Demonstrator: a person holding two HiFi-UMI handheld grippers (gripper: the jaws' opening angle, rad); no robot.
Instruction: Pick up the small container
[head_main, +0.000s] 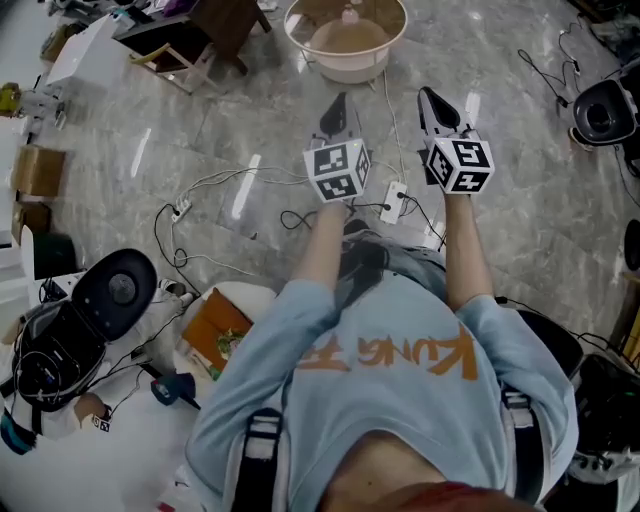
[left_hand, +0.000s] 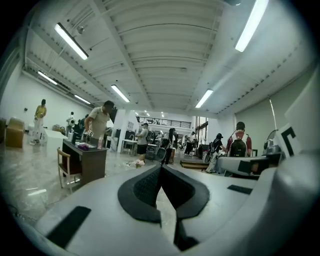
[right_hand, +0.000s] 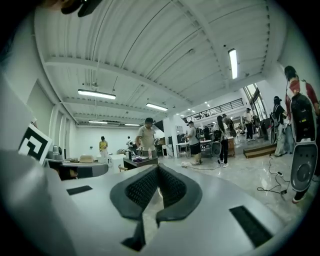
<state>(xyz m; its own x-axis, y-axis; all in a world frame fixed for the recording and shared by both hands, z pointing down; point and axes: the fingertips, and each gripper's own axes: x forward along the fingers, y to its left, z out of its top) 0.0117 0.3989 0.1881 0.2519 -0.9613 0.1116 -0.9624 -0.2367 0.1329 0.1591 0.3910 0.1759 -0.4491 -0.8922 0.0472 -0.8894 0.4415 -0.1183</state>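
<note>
Well, both of my grippers were shut tight with nothing in them: the left gripper (left_hand: 160, 172) and the right gripper (right_hand: 158, 170) each had its jaws pressed together on air. They pointed flat out into the room, not down. I could not tell for sure where the small container was. My best guess was the pale round thing (head_main: 348, 35) inside the basin (head_main: 345, 72) on the floor, well ahead of both grippers. If I reached for it with closed jaws, I thought they would only bump it and tip it. The cables (head_main: 222, 178) and the power strip (head_main: 394, 202) lay between the person and the basin, so a foot could catch there.
</note>
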